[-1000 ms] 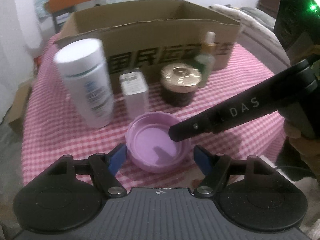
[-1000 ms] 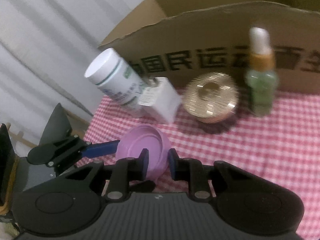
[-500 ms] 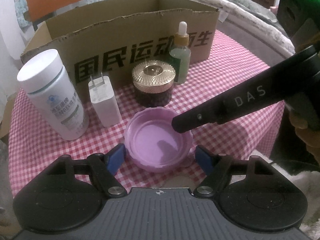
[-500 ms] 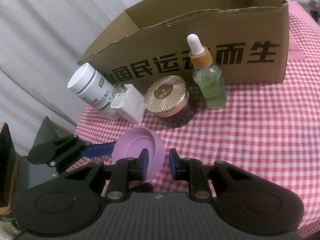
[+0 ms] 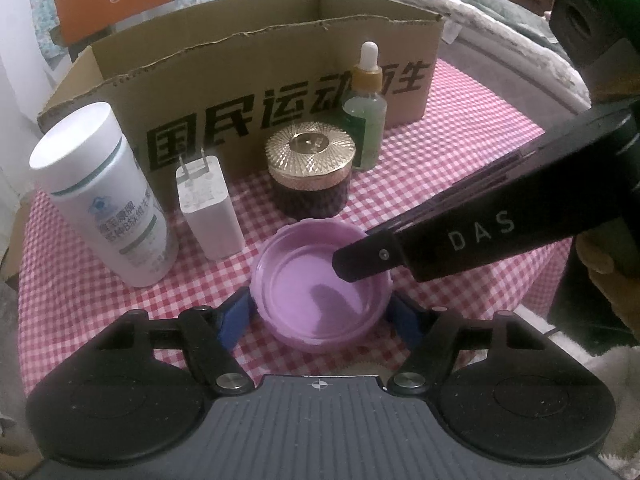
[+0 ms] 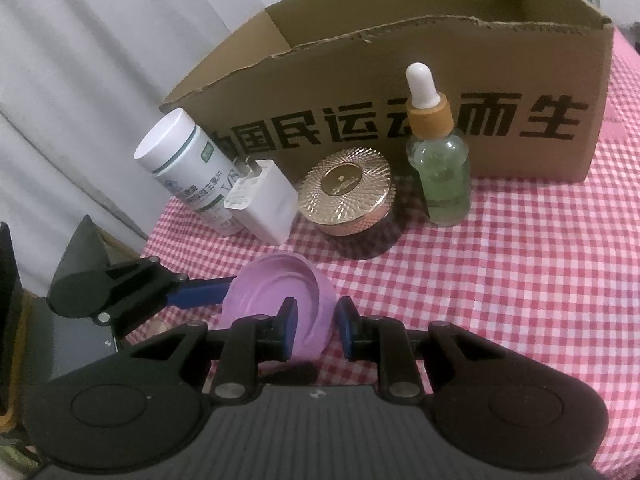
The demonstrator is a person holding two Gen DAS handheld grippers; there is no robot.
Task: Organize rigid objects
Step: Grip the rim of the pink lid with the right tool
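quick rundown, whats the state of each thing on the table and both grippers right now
purple lid: upside down, hollow up, between both grippers
left gripper: jaws closing, straddling the lid
right gripper: shut on the lid's rim
cardboard box: open on top, upright
white bottle: upright, capped
charger: standing on end, prongs up
gold-lidded jar: upright, lid on
dropper bottle: upright, dropper in

Your left tongs (image 5: 320,314) point steeply down, jaws closing, blue pads either side of the purple lid (image 5: 320,284); can't tell if they press it yet. Your right tongs (image 6: 316,330) reach in from the right, nearly shut, pinching the lid's rim wall, one finger (image 5: 370,258) inside.
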